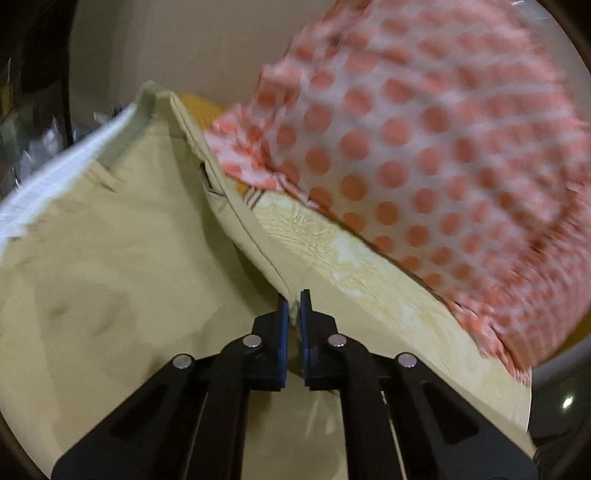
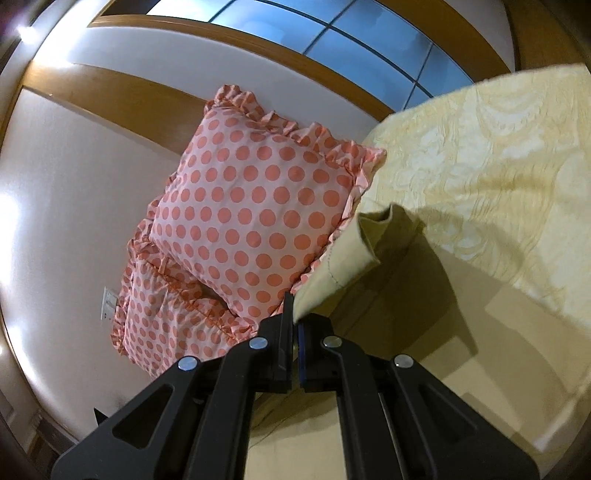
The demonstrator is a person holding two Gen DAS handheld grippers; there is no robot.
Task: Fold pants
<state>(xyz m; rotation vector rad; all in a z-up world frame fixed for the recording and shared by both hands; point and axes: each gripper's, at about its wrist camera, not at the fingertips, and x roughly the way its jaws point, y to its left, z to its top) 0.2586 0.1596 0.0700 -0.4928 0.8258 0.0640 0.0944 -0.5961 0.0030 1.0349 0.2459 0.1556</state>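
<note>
The pants point(image 1: 110, 258) are beige, with a white waistband lining showing at the upper left in the left wrist view. My left gripper point(image 1: 294, 301) is shut on a folded edge of the pants, and the cloth hangs down to the left of it. In the right wrist view my right gripper point(image 2: 294, 314) is shut on another edge of the pants point(image 2: 354, 254), near a hemmed leg opening that stands up above the fingertips. Both hold the cloth lifted above the bed.
A pale yellow patterned bedspread point(image 2: 480, 155) covers the bed point(image 1: 369, 280). Pink pillows with coral dots point(image 2: 255, 206) lean on the white wall by the headboard; one fills the upper right of the left wrist view point(image 1: 424, 147). A window point(image 2: 332, 33) is above.
</note>
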